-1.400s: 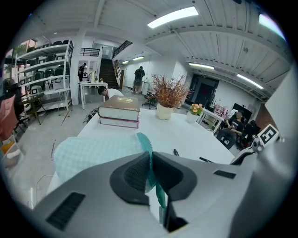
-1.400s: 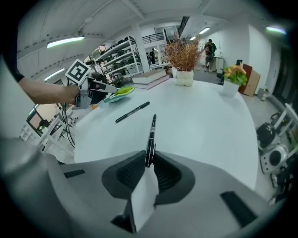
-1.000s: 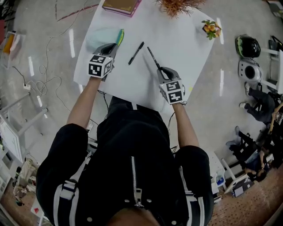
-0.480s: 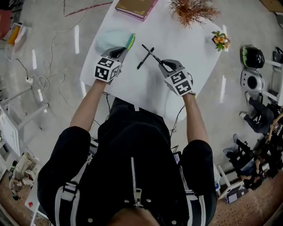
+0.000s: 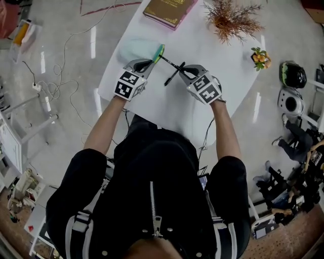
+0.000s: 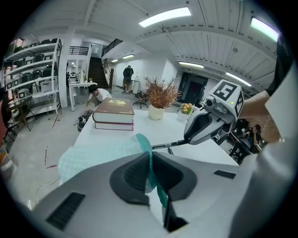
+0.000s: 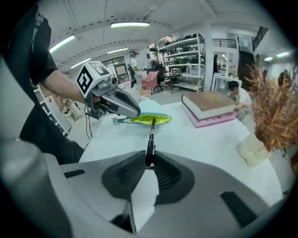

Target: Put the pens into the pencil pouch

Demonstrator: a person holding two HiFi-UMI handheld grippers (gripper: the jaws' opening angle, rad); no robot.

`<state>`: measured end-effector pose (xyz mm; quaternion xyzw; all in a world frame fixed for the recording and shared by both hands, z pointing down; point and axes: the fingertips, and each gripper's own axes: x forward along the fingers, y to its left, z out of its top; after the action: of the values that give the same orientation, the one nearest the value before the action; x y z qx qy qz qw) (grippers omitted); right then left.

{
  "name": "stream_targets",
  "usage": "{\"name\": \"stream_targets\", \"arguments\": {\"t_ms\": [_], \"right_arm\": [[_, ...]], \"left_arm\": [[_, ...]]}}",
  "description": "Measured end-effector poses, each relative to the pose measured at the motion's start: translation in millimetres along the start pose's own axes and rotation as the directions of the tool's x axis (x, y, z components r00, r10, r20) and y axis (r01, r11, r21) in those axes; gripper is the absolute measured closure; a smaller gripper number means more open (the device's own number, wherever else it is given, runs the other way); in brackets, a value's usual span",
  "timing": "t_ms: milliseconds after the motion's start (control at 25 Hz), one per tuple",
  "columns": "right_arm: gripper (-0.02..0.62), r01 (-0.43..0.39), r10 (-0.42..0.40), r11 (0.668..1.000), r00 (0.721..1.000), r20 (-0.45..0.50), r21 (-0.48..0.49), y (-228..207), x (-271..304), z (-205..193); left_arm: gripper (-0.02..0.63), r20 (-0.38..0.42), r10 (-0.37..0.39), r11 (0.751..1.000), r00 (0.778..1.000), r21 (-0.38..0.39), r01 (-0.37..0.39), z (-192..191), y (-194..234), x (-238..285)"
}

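A teal pencil pouch (image 5: pixel 135 49) lies at the table's far left, and its yellow-green mouth (image 7: pixel 144 119) faces right. My left gripper (image 5: pixel 150 61) is shut on the pouch's edge; in the left gripper view the teal edge (image 6: pixel 150 160) runs between the closed jaws. My right gripper (image 5: pixel 186 72) is shut on a black pen (image 7: pixel 150 139). That pen slants up and left, and its tip (image 5: pixel 165 58) reaches the pouch's mouth. A second black pen (image 5: pixel 173 76) lies on the white table (image 5: pixel 202 50) under the held one.
Two stacked books (image 5: pixel 169 10) lie at the table's far edge. A dried plant in a pot (image 5: pixel 233 20) and a small orange flower pot (image 5: pixel 259 56) stand at the far right. Cables (image 5: pixel 61 76) trail on the floor to the left.
My right gripper has carried the pen left and away from me, turning it until its tip reaches the pouch's mouth. The left gripper has kept hold of the pouch's edge.
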<state>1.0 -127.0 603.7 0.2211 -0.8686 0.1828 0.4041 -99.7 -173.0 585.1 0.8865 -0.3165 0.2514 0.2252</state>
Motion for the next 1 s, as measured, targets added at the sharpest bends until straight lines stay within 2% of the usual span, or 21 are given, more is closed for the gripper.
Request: {"name": "stream_targets", "arguments": {"t_ms": [440,680,1000], "right_arm": [[0.528,-0.06,0.062,0.997,0.998,0.029,-0.037,-6,30,49],[0.528,-0.085,0.087,0.995,0.995,0.052,-0.046,0,44,65],[0.528,-0.072,0.075,0.997,0.993,0.096,-0.032,-3,53,79]], "left_arm": [[0.569,-0.019,-0.031,0.998,0.999,0.046,0.031,4,-3,-4],[0.569,0.001,-0.057,0.998,0.998,0.034,0.057,9,-6,-7],[0.569,0.027,-0.096,0.995,0.995,0.015,0.096,18,-10,-9]]}}
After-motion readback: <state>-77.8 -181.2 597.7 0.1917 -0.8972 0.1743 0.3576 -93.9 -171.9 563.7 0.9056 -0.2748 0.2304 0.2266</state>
